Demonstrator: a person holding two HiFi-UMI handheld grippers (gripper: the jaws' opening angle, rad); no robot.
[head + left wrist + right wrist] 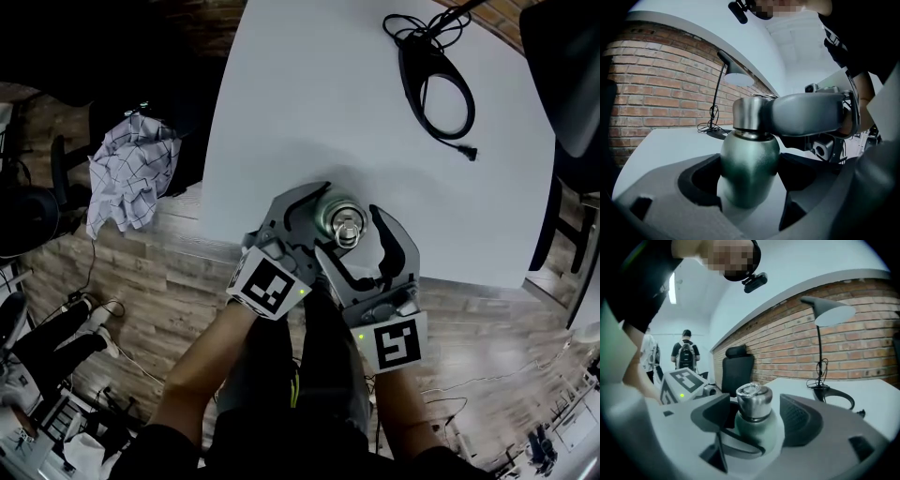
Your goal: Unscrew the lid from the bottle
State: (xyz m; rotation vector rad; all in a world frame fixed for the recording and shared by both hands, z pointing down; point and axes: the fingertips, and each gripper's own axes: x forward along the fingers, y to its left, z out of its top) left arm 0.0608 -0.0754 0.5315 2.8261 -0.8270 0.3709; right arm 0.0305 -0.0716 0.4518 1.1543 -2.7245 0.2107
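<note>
A green metal bottle (750, 164) with a steel lid (344, 222) stands upright near the front edge of the white table (309, 103). My left gripper (323, 220) is shut on the bottle's body, and both dark pads (701, 180) press its sides in the left gripper view. Higher up, my right gripper (352, 232) stands open around the lid (753, 401). Its pads (802, 420) sit on either side of the lid, with a gap showing on the right. One grey finger of the right gripper (806, 115) crosses in front of the lid in the left gripper view.
A black lamp base with a coiled cable (436, 80) lies at the table's far right, and the lamp (825, 315) rises above it. A checked cloth (131, 173) hangs on a chair to the left. A black chair (562, 66) stands at the right. A person with a backpack (686, 355) stands far off.
</note>
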